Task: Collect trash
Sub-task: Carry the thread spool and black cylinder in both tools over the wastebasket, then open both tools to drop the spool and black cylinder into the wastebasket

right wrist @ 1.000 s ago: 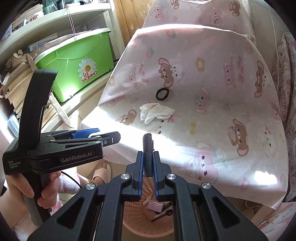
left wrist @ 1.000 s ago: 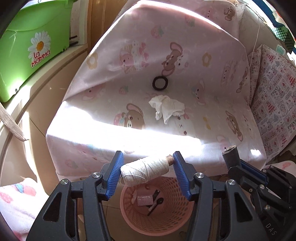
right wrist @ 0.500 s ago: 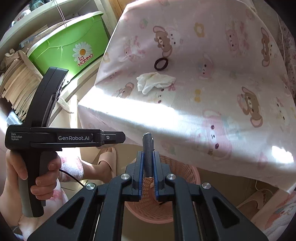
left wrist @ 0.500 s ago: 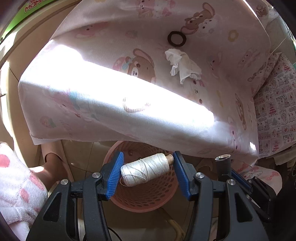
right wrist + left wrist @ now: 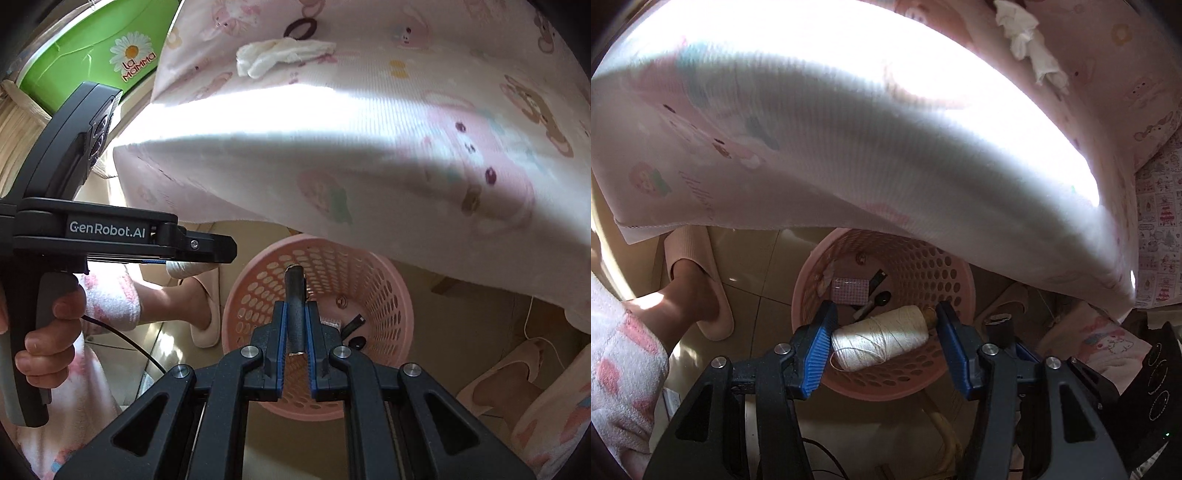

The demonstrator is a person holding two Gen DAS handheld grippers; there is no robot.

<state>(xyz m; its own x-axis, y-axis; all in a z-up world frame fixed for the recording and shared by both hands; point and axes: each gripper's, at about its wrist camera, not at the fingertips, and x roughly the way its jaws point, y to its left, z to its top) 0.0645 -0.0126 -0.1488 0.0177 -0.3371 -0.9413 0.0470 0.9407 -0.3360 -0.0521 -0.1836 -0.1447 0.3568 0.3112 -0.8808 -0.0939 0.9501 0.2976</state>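
Note:
My left gripper (image 5: 884,341) is shut on a white thread spool (image 5: 881,338), held endwise just over the pink perforated basket (image 5: 820,269) on the floor. Small scraps (image 5: 849,290) lie in the basket. My right gripper (image 5: 295,328) is shut on a dark tube (image 5: 295,306), upright above the same basket (image 5: 395,291). A crumpled white tissue (image 5: 280,55) and a dark ring (image 5: 300,27) lie on the pink bear-print cover (image 5: 406,129); the tissue also shows in the left wrist view (image 5: 1027,44).
The cover's hanging edge (image 5: 923,206) overlaps the basket's far rim. The person's slippered foot (image 5: 698,291) stands left of the basket. A green bin (image 5: 96,48) sits at the back left. The left gripper's body (image 5: 110,232) is at left in the right wrist view.
Both grippers have dropped below the cover's edge and tilted down over the basket, each still holding its item. The basket now looks larger and closer.

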